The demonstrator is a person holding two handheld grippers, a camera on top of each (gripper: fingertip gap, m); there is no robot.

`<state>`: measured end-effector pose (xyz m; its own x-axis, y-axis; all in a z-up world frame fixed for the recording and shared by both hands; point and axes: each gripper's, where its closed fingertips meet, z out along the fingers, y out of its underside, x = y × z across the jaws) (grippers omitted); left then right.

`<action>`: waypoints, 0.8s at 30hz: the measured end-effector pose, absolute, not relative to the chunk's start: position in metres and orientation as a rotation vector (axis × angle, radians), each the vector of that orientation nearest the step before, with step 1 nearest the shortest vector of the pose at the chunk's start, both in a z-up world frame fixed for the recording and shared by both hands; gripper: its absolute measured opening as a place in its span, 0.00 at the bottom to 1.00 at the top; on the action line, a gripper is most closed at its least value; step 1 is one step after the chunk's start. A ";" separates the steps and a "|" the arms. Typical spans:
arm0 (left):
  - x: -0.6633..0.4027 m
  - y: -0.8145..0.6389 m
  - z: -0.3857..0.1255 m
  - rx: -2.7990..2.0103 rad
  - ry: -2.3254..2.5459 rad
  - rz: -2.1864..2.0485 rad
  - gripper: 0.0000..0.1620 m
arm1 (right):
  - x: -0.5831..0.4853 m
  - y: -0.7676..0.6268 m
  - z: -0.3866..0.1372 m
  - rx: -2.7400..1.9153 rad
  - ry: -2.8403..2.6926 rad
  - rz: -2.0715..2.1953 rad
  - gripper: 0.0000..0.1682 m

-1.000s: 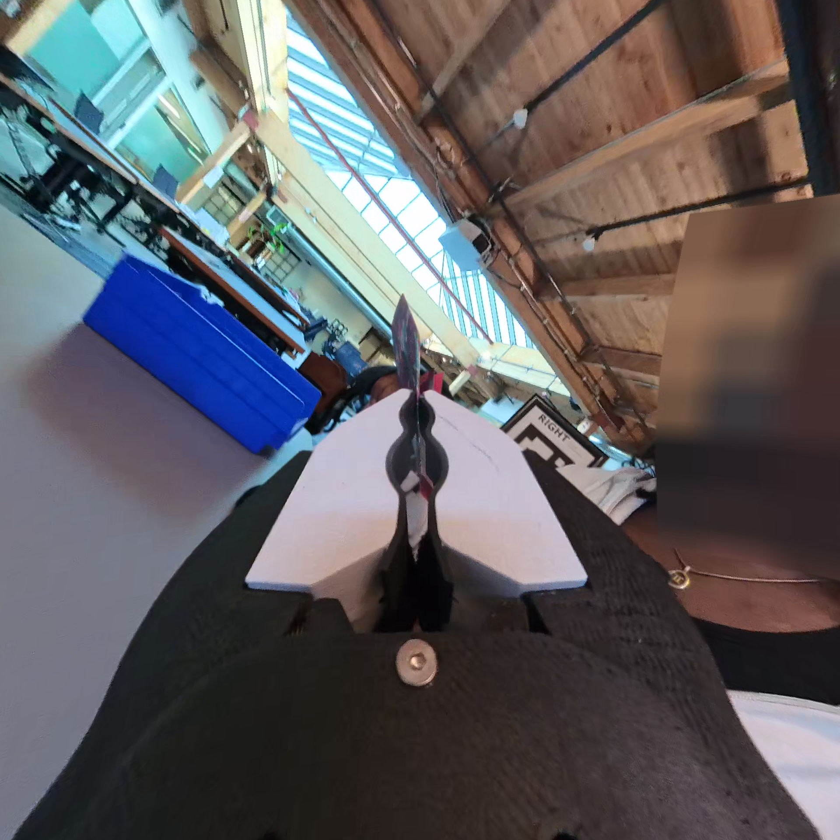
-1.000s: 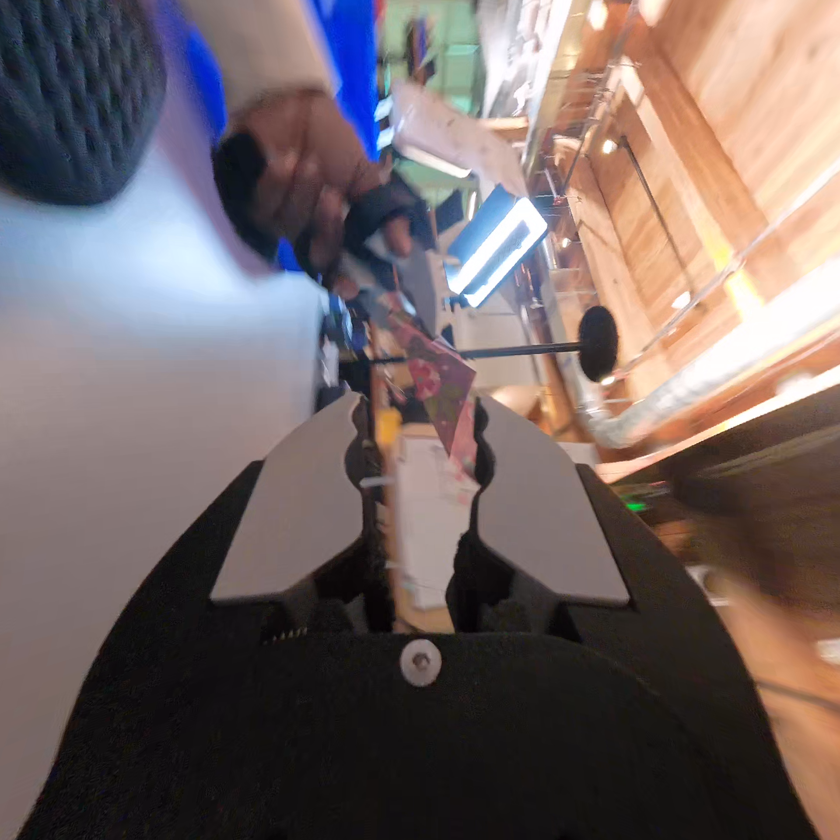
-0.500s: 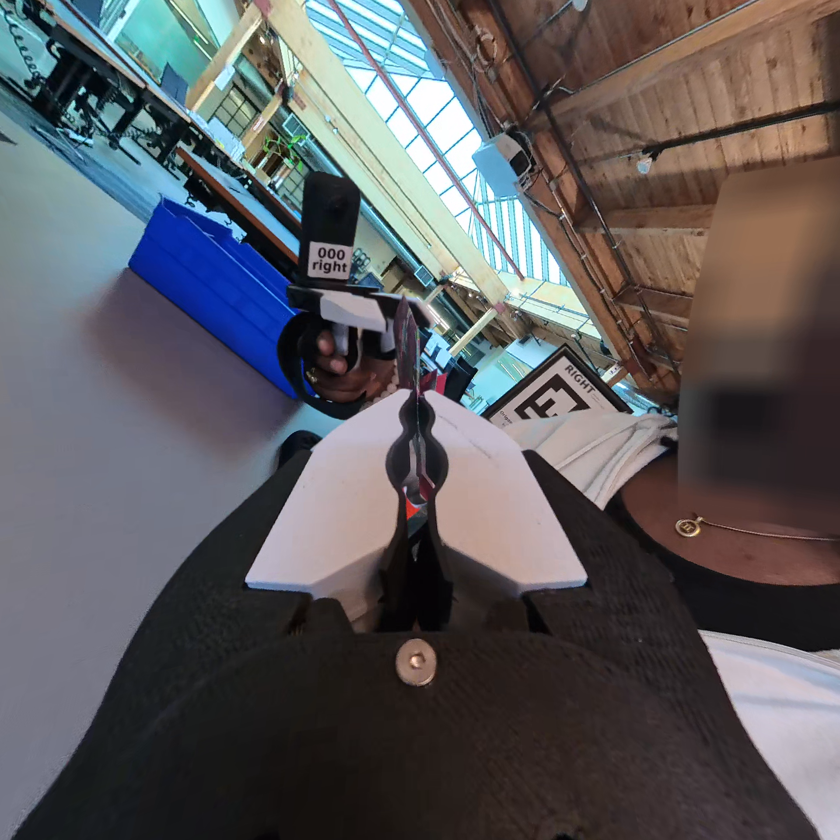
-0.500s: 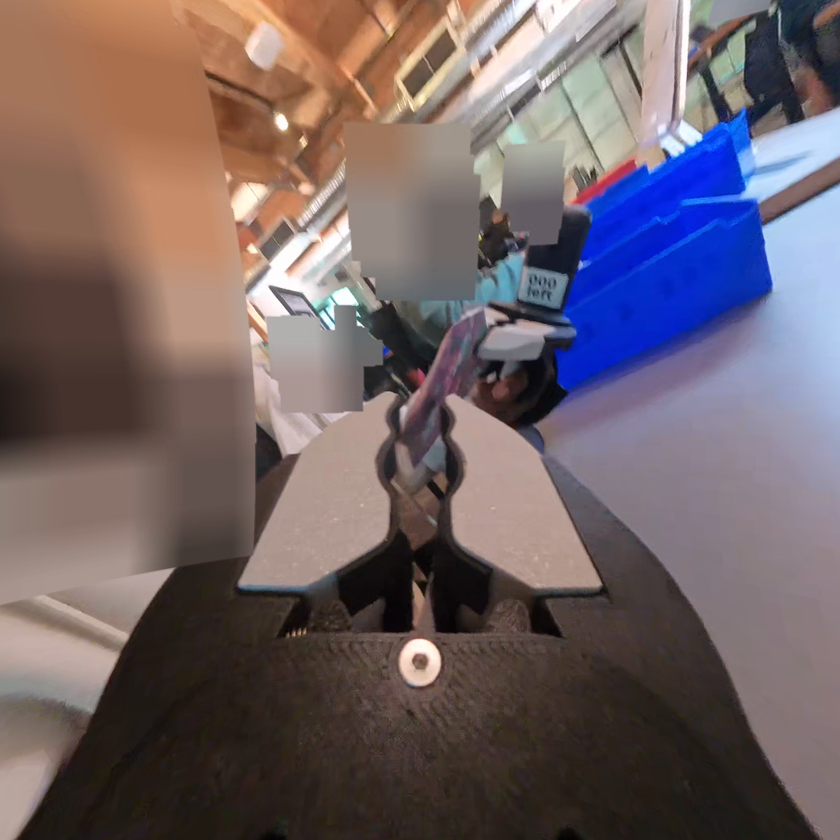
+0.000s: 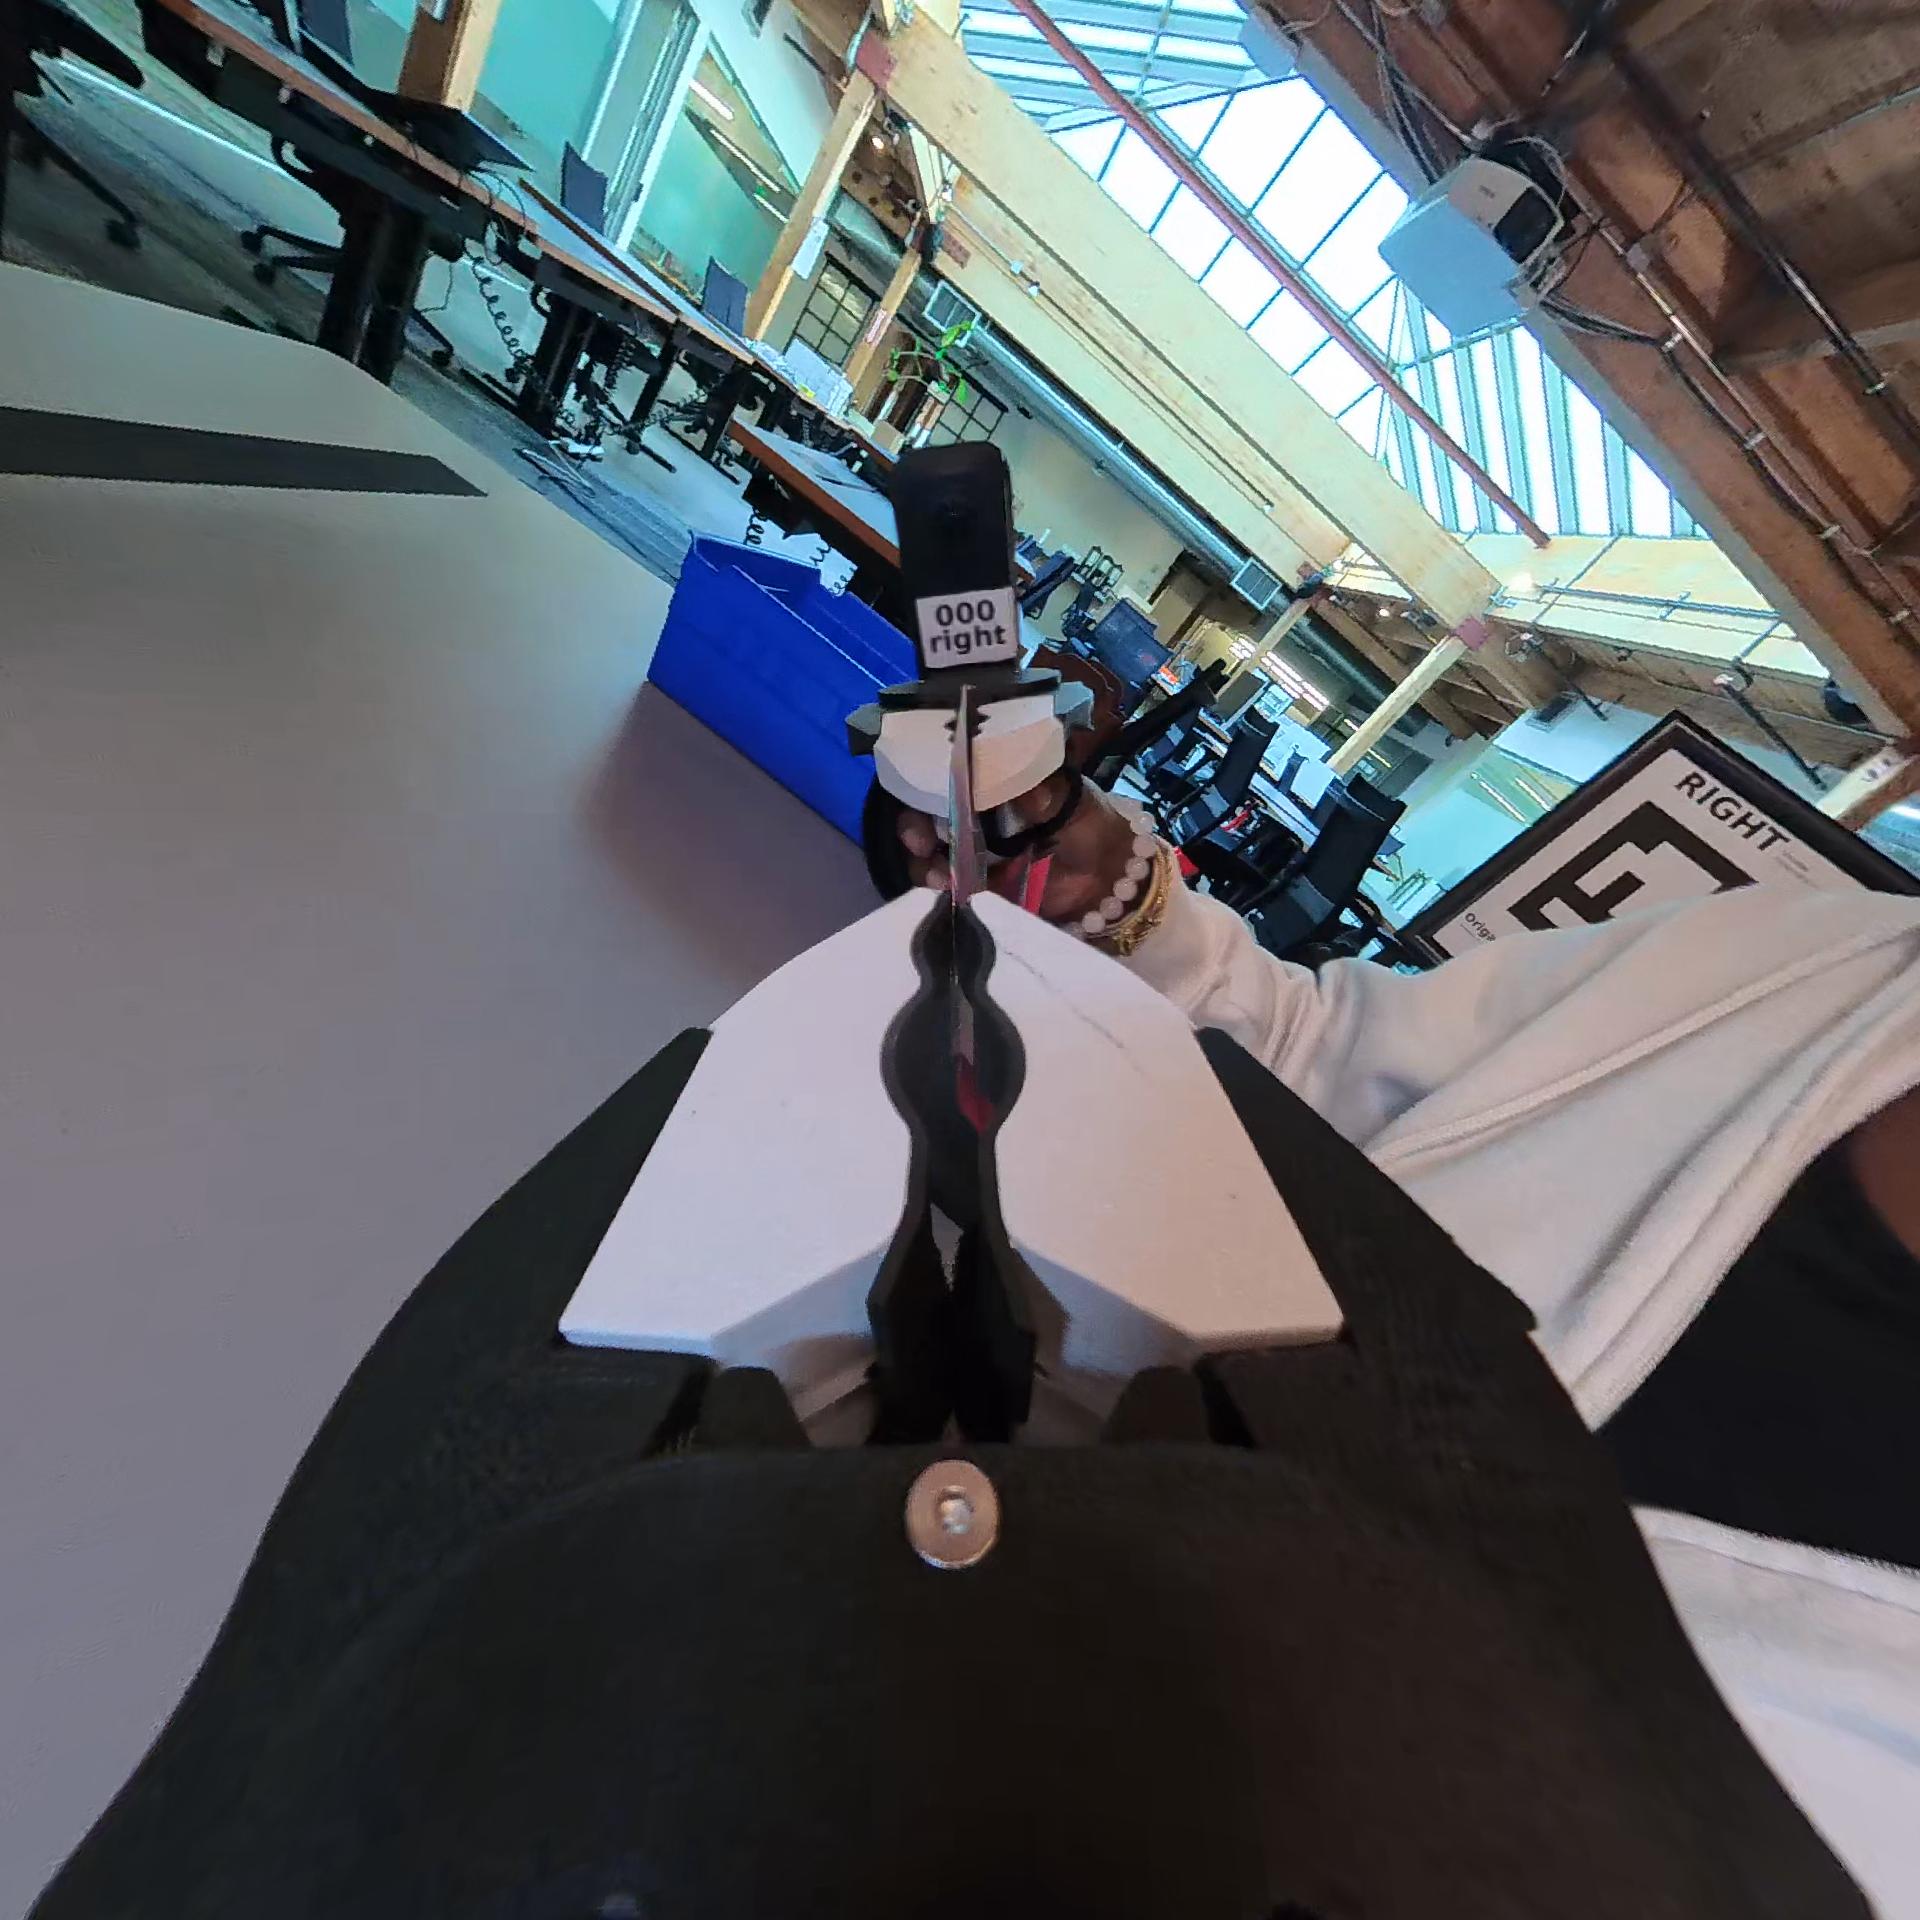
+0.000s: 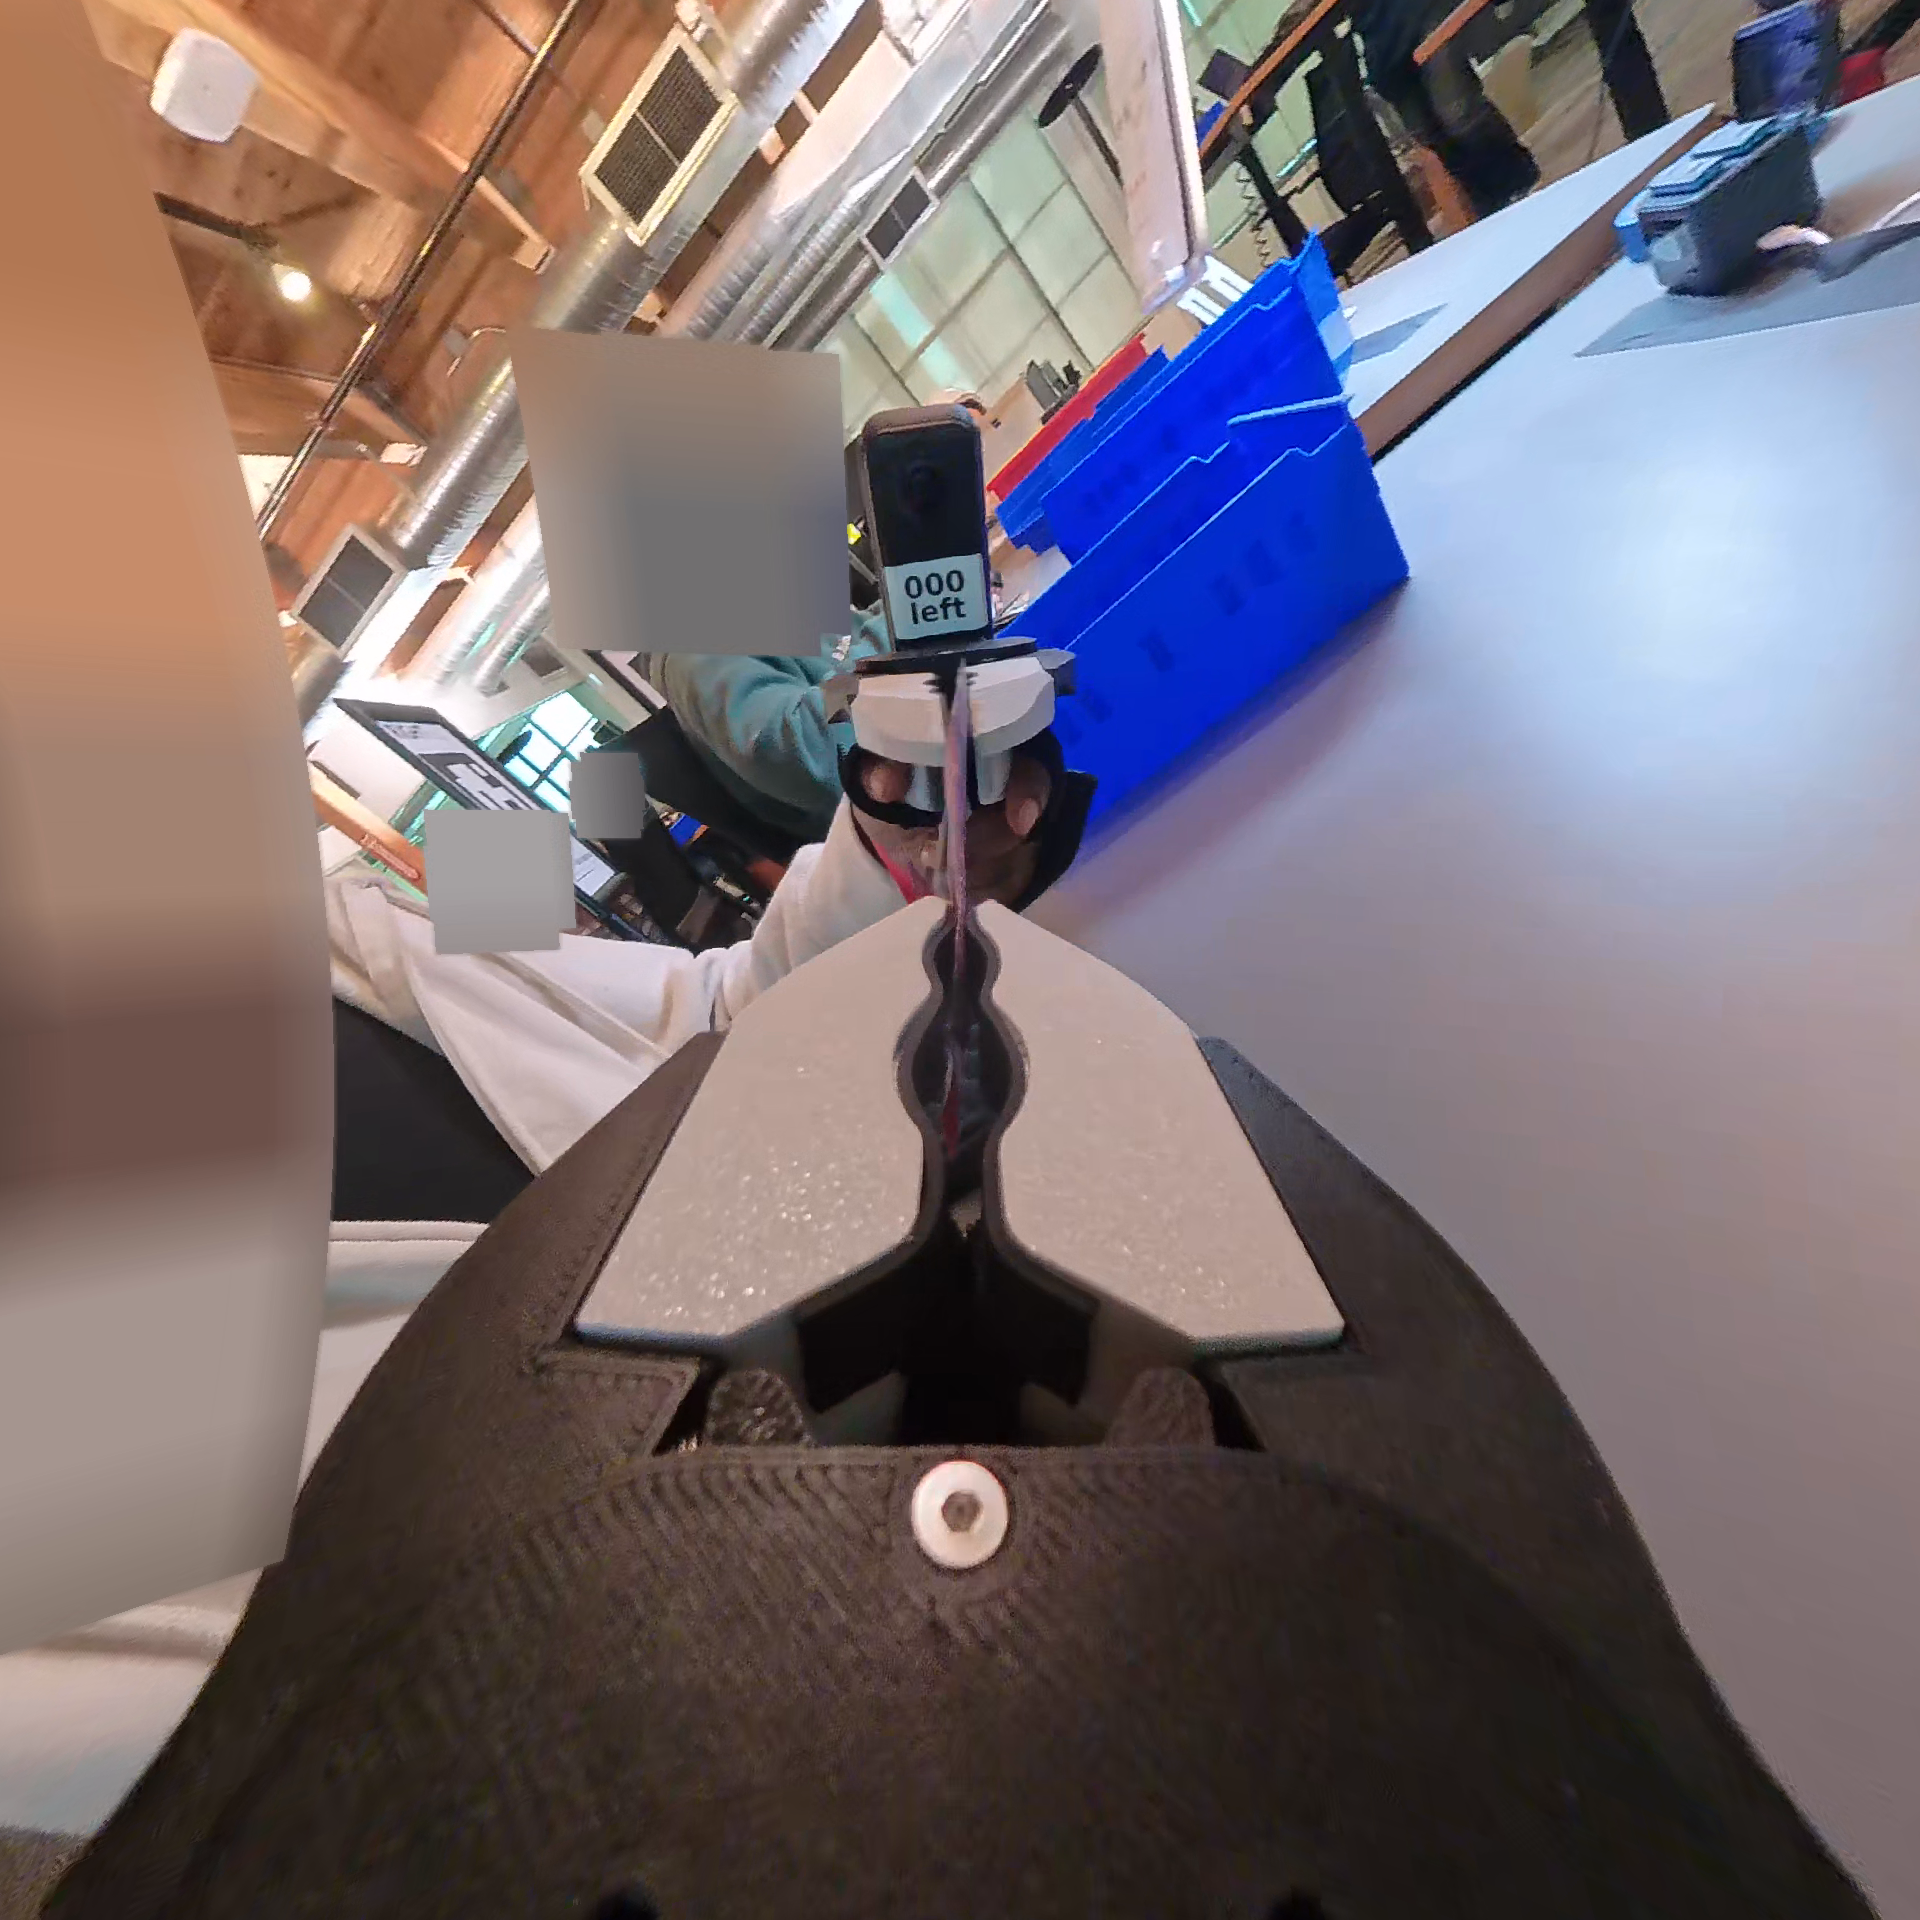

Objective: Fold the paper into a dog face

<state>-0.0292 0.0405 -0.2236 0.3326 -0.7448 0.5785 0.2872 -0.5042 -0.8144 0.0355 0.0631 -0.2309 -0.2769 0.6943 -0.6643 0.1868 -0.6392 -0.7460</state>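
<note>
Grey tabletop [image 5: 260,831] is spreading across the left half of the left wrist view and the right half of the right wrist view [image 6: 1558,935], with an open workshop of wooden beams and skylights behind.

Nearest in the left wrist view, at lower centre, the left gripper [image 5: 951,914] is clamping the paper [image 5: 961,831], which is showing edge-on as a thin patterned sliver running up from between the closed white fingers [image 5: 790,1143]. Nearest in the right wrist view, the right gripper [image 6: 954,914] is pinching the other end of the same paper [image 6: 956,821] between its grey fingers [image 6: 790,1143]. So the sheet is hanging in the air between the two tools, off the table, and each gripper is appearing at mid-frame in the other's view [image 5: 961,732] [image 6: 951,701].

Farther off, blue bins [image 5: 769,655] are sitting on the table at centre of the left view and at upper right of the right view [image 6: 1195,582].

The paper is looking very light, thin and floppy, already folded into layers, and easy to tear or crease wrongly. It is probably best taken at corners or along folded edges, where layers stiffen it, with gentle tension only.
</note>
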 end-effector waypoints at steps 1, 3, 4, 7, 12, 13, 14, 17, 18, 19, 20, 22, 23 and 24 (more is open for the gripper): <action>-0.028 0.043 -0.224 -1.645 0.416 -1.343 0.02 | 0.037 0.064 -0.230 -1.629 -1.073 1.978 0.00; -0.028 0.047 -0.223 -1.644 0.408 -1.321 0.14 | 0.043 0.067 -0.225 -1.624 -1.037 1.988 0.00; -0.028 0.048 -0.222 -1.632 0.409 -1.300 0.18 | 0.048 0.068 -0.220 -1.619 -1.026 1.987 0.00; -0.033 0.051 -0.220 -1.598 0.420 -1.150 0.25 | 0.073 0.074 -0.206 -1.626 -1.035 1.878 0.00; -0.034 0.044 -0.233 -1.653 0.535 -0.798 0.38 | 0.161 0.113 -0.161 -1.660 -0.930 1.564 0.00; -0.032 0.040 -0.237 -1.660 0.562 -0.756 0.38 | 0.187 0.127 -0.156 -1.700 -0.901 1.457 0.00; -0.031 0.036 -0.240 -1.664 0.586 -0.722 0.39 | 0.216 0.139 -0.154 -1.743 -0.878 1.361 0.00; -0.028 0.024 -0.253 -1.676 0.641 -0.668 0.39 | 0.306 0.174 -0.172 -1.986 -0.863 1.081 0.00; -0.028 0.020 -0.258 -1.686 0.651 -0.657 0.39 | 0.334 0.185 -0.177 -2.058 -0.839 1.007 0.00; -0.029 0.017 -0.262 -1.700 0.658 -0.643 0.39 | 0.357 0.192 -0.181 -2.126 -0.815 0.984 0.00; -0.030 0.015 -0.267 -1.716 0.661 -0.625 0.39 | 0.376 0.194 -0.187 -2.198 -0.808 0.986 0.00; -0.032 0.012 -0.272 -1.736 0.667 -0.594 0.39 | 0.402 0.194 -0.202 -2.341 -0.836 0.993 0.00; -0.033 0.010 -0.273 -1.739 0.669 -0.586 0.39 | 0.411 0.193 -0.211 -2.409 -0.850 0.999 0.00; -0.033 0.009 -0.273 -1.738 0.667 -0.584 0.39 | 0.418 0.193 -0.221 -2.475 -0.857 0.997 0.00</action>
